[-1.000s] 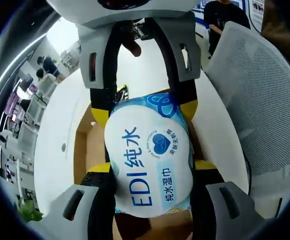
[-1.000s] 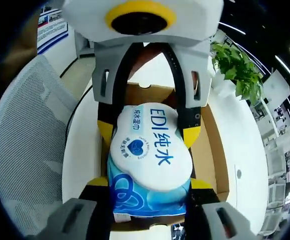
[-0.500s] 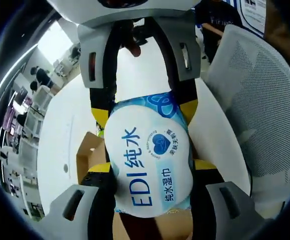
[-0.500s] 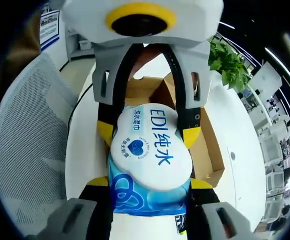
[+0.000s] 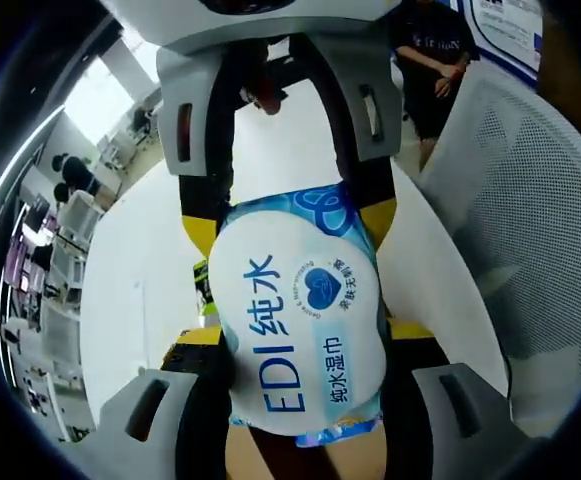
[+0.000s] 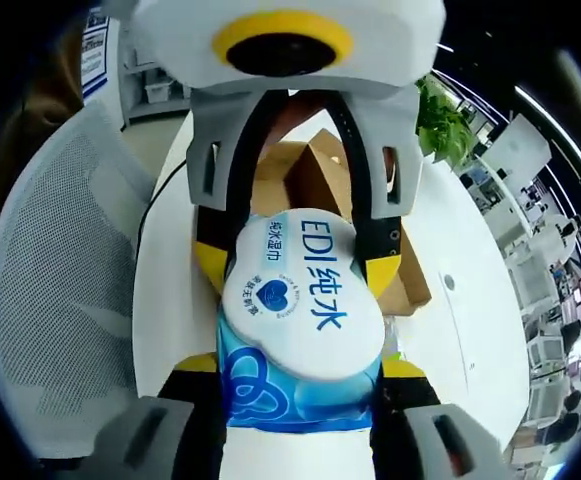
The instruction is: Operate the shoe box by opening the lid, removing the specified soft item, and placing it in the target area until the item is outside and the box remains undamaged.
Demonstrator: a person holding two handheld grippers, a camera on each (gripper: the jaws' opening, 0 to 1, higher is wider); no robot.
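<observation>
Both claws clamp the wet-wipe pack [image 6: 300,320] from opposite ends, left claw [image 5: 300,340], right claw [image 6: 300,365]; it hangs clear above the surface [image 6: 170,270], shoe box [image 6: 315,180] at 12 o'clock, likely sharing the soft load.

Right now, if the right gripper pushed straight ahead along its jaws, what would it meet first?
The left gripper, facing it across the wet wipes pack both clamp. Past that lies the cardboard shoe box, though depth is unclear.
</observation>
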